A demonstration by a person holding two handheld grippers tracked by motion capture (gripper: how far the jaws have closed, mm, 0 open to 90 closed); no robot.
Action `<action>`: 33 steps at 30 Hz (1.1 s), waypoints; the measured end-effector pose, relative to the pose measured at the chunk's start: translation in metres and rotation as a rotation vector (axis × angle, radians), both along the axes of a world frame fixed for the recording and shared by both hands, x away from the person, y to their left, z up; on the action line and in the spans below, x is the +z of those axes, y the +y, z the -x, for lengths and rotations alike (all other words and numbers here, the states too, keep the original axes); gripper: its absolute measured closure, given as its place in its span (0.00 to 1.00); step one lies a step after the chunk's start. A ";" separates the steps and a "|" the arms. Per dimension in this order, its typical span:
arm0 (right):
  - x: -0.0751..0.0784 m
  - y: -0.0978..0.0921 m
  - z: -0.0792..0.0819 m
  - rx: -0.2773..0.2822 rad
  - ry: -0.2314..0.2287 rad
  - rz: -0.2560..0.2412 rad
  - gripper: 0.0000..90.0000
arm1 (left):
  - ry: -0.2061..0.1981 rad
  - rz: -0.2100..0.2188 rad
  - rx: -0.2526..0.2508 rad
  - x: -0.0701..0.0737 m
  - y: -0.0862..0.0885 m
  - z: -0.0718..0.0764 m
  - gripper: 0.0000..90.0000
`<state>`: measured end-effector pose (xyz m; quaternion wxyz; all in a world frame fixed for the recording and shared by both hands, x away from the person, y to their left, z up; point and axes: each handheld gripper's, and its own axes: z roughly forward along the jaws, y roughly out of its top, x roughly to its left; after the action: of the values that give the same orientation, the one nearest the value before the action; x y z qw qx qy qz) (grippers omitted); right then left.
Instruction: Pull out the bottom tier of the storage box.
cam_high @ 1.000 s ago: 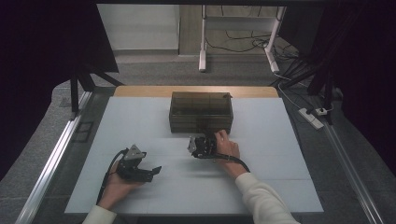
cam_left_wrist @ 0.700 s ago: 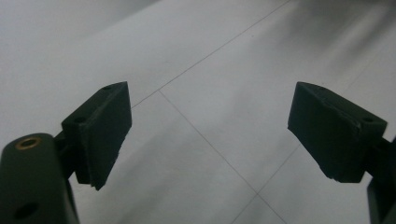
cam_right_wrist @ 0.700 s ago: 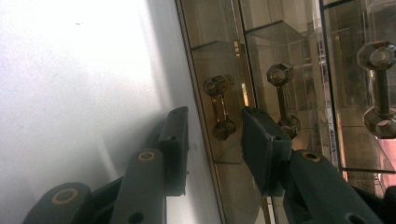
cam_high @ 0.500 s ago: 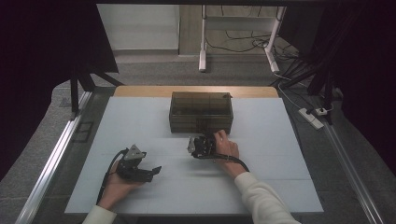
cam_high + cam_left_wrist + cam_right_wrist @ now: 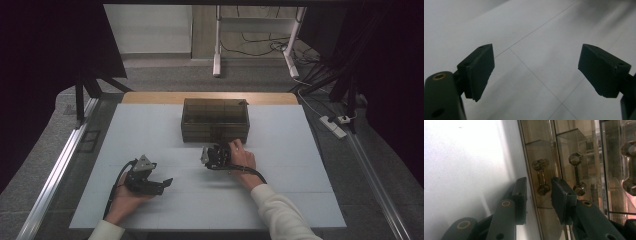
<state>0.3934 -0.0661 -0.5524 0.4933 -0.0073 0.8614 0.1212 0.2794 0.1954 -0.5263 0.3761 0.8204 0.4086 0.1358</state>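
A brown see-through drawer box (image 5: 215, 119) stands at the middle back of the white table (image 5: 280, 195). My right gripper (image 5: 215, 151) is right at its front face. In the right gripper view this gripper (image 5: 539, 181) is open, and its jaws straddle the near end of a dumbbell-shaped drawer handle (image 5: 540, 177) without closing on it. A second handle (image 5: 575, 173) sits on the neighbouring drawer front. My left gripper (image 5: 161, 184) rests low over the table's front left, held in a hand. Its jaws (image 5: 535, 70) stand wide open over bare tabletop.
The box's front wall (image 5: 584, 150) runs just ahead of the right gripper. A metal rail (image 5: 55, 175) lines the table's left side. A power strip (image 5: 334, 126) lies on the floor to the right, and a white stand (image 5: 217, 45) is beyond the far edge.
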 end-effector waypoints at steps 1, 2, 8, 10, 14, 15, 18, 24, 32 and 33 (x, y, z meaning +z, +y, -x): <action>0.000 0.000 0.000 0.000 0.000 0.000 0.73 | 0.000 0.000 0.000 0.000 0.000 0.000 0.16; 0.001 0.001 0.001 -0.009 0.004 0.022 0.74 | 0.000 0.000 0.000 0.000 0.000 0.000 0.16; 0.000 0.001 0.000 -0.001 -0.011 0.026 0.75 | 0.000 0.001 0.001 0.000 0.000 0.000 0.16; 0.000 0.001 0.000 -0.004 -0.015 0.026 0.76 | 0.000 0.001 0.001 0.000 0.000 0.000 0.16; 0.000 0.001 0.001 -0.007 -0.021 0.032 0.78 | 0.000 -0.001 0.000 0.000 0.000 0.000 0.16; 0.000 0.002 0.001 -0.007 -0.021 0.032 0.79 | 0.000 -0.001 0.001 0.000 0.000 0.000 0.16; -0.001 0.002 0.001 -0.010 -0.036 0.035 0.81 | 0.001 -0.003 0.001 0.000 0.000 0.000 0.16; -0.004 0.001 0.001 0.004 -0.066 0.020 0.85 | 0.000 -0.004 0.002 0.000 0.000 0.000 0.16; -0.004 0.001 0.001 0.002 -0.072 0.041 0.87 | 0.003 -0.006 0.005 0.000 0.000 0.000 0.16; -0.004 0.001 0.001 0.002 -0.073 0.042 0.87 | 0.003 -0.006 0.005 0.000 0.000 0.000 0.16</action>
<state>0.3920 -0.0649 -0.5560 0.5239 -0.0227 0.8452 0.1032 0.2793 0.1954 -0.5266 0.3728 0.8206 0.4110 0.1370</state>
